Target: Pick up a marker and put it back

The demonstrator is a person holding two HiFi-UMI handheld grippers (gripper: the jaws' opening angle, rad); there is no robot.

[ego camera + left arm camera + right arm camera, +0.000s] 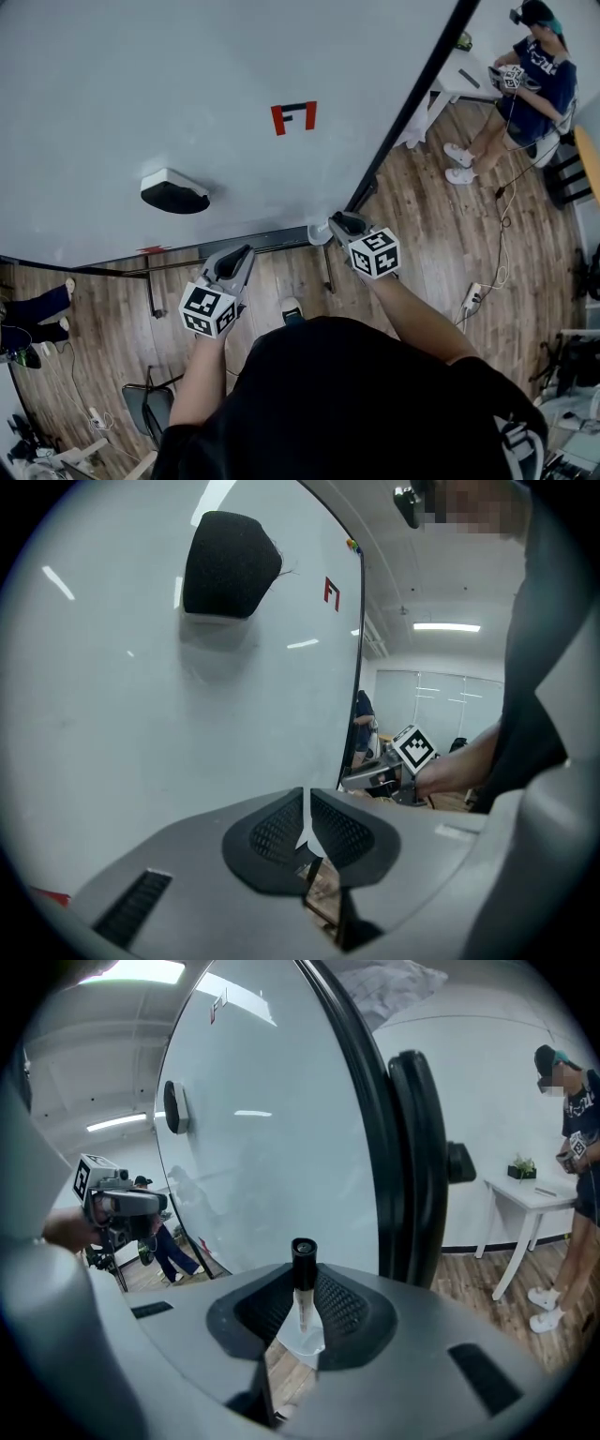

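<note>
The right gripper (302,1309) pinches a black-capped marker (302,1274) upright in its jaws beside the whiteboard's (187,84) dark frame (412,103), while the left gripper's (307,832) jaws sit pressed together, empty, below the eraser (174,192).

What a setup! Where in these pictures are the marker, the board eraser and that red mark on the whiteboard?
marker (302,1269): right gripper view, on its black cap.
eraser (174,196): head view, on its dark felt side.
red mark (280,120): head view, on its left red bar.

Eraser (174,191) on whiteboard (187,75), marker (303,1262) in right gripper (339,225)
</note>
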